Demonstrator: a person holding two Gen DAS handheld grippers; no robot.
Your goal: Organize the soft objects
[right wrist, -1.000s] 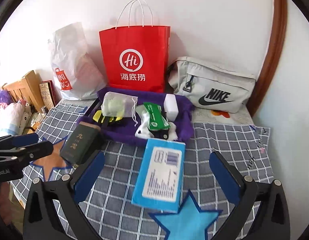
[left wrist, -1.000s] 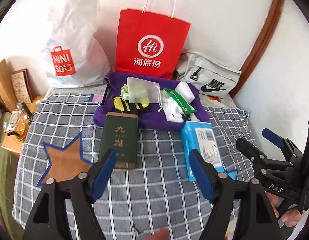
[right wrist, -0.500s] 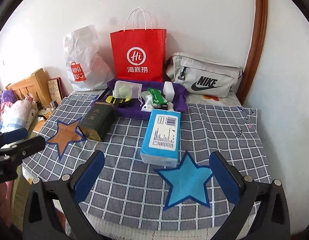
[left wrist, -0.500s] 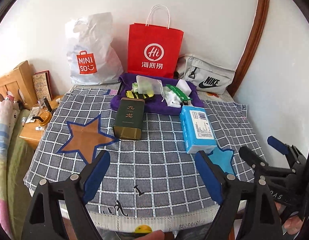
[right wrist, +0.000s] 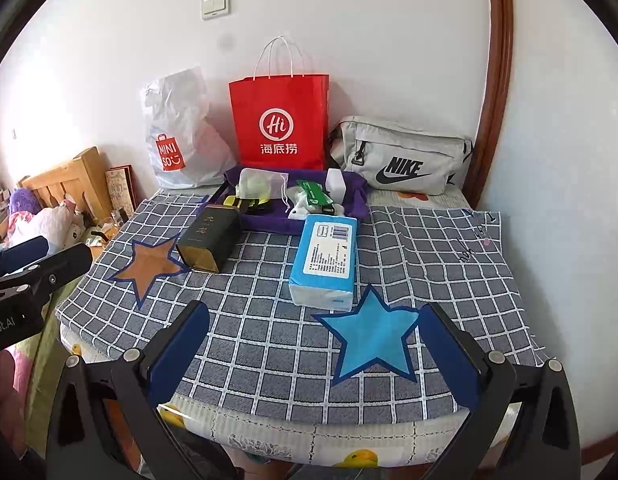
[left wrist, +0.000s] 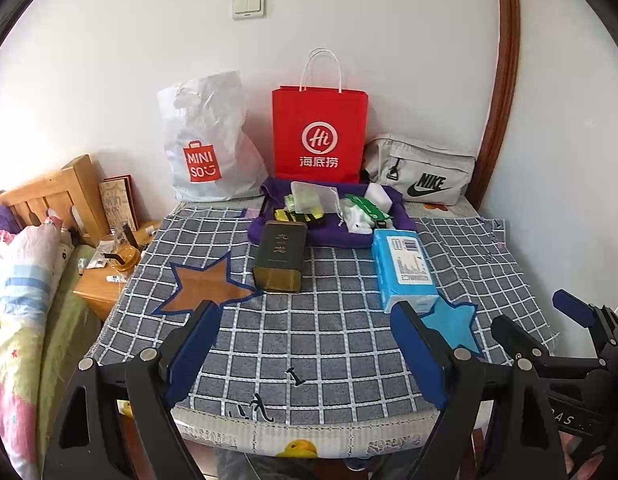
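A blue tissue pack (left wrist: 405, 267) (right wrist: 327, 258) lies on the checked cloth beside a dark green tin box (left wrist: 280, 256) (right wrist: 210, 238). Behind them a purple tray (left wrist: 333, 236) (right wrist: 269, 222) holds a mesh pouch (left wrist: 313, 198) (right wrist: 261, 184), a green packet (left wrist: 367, 208) (right wrist: 313, 194), white socks and a white block. My left gripper (left wrist: 305, 354) is open and empty over the table's near edge. My right gripper (right wrist: 313, 354) is open and empty, near the blue star (right wrist: 371, 338). An orange star (left wrist: 207, 286) (right wrist: 151, 264) lies to the left.
A red paper bag (left wrist: 319, 136) (right wrist: 279, 120), a white Miniso bag (left wrist: 207, 148) (right wrist: 177, 136) and a grey Nike pouch (left wrist: 423, 172) (right wrist: 401, 158) stand against the wall. A bed and wooden nightstand (left wrist: 105, 284) lie left. The wall is close on the right.
Both grippers have pulled back and up from the objects, so the whole table now shows. Both stay open and empty. The objects have not moved.
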